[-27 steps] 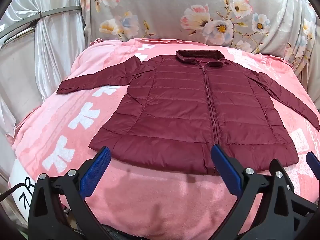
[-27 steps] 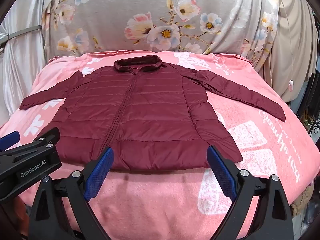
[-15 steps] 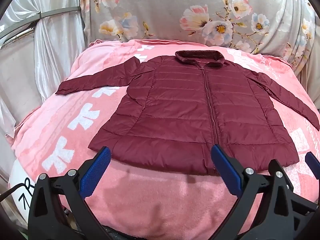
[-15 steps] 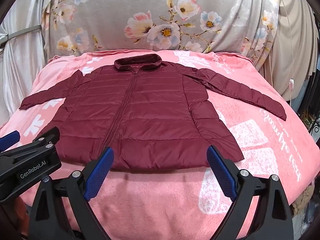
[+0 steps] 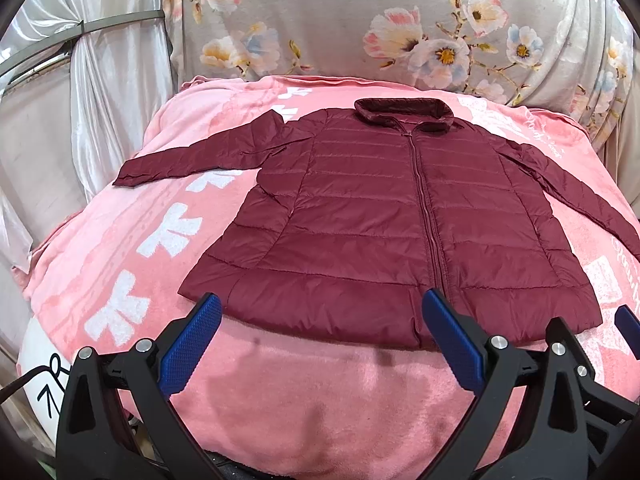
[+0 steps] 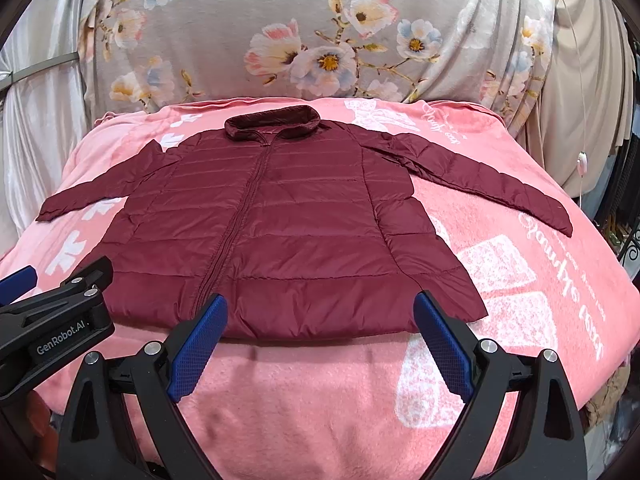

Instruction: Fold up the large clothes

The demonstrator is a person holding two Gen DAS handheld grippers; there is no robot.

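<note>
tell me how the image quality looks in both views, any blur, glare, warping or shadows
Left wrist view: sharp, strong fisheye bulge in the pink blanket, dark vignette corners, soft shadow under the jacket hem, sheen on the white curtain. Right wrist view: also sharp and evenly lit, same curving, mild sheen on the jacket, no motion blur.

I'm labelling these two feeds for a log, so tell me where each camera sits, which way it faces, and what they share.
Left wrist: sits on the left gripper, looking forward and down over its open blue fingers at the maroon jacket; the right gripper's tip shows at the edge.
Right wrist: sits on the right gripper, facing the same way; the left gripper shows at the left edge.
Shared: jacket spread flat, pink blanket, floral cloth behind.
</note>
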